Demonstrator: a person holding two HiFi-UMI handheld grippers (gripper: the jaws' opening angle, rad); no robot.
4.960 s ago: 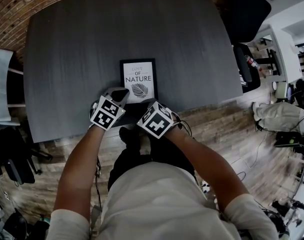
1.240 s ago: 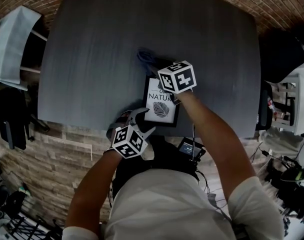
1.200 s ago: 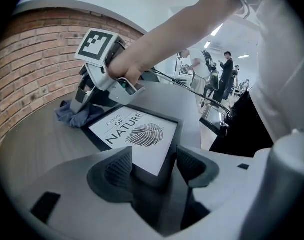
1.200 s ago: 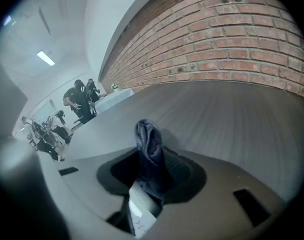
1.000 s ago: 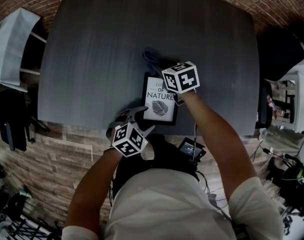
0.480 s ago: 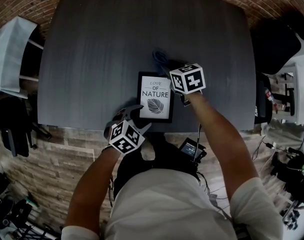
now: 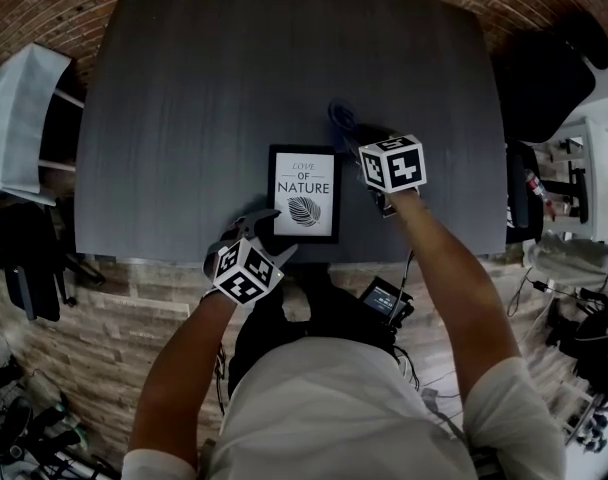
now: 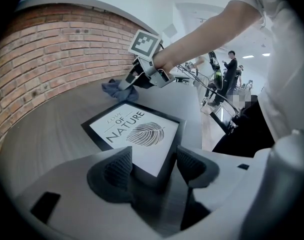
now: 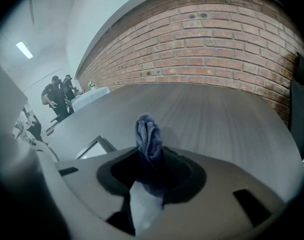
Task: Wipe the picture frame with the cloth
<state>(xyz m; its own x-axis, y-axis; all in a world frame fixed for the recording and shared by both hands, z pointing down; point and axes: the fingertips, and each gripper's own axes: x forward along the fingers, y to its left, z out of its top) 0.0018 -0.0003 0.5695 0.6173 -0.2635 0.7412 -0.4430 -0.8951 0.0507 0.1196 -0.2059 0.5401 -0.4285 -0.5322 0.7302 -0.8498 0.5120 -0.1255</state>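
The cloth [image 9: 148, 134] looks soft, the table [image 7: 234, 78] matt wood-grain (rough brick wall [image 9: 217, 44] behind).

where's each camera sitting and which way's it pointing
Head view: on the head, looking down at the table; arms, left gripper, right gripper show.
Left gripper view: on that gripper, facing the picture frame, a corner between its jaws.
Right gripper view: on that gripper, facing the brick wall; its jaws pinch the cloth.
Shared by head and left gripper views: picture frame, cloth.

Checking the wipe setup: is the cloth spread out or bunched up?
Bunched: the cloth sticks up in folds, pinched in the right gripper.
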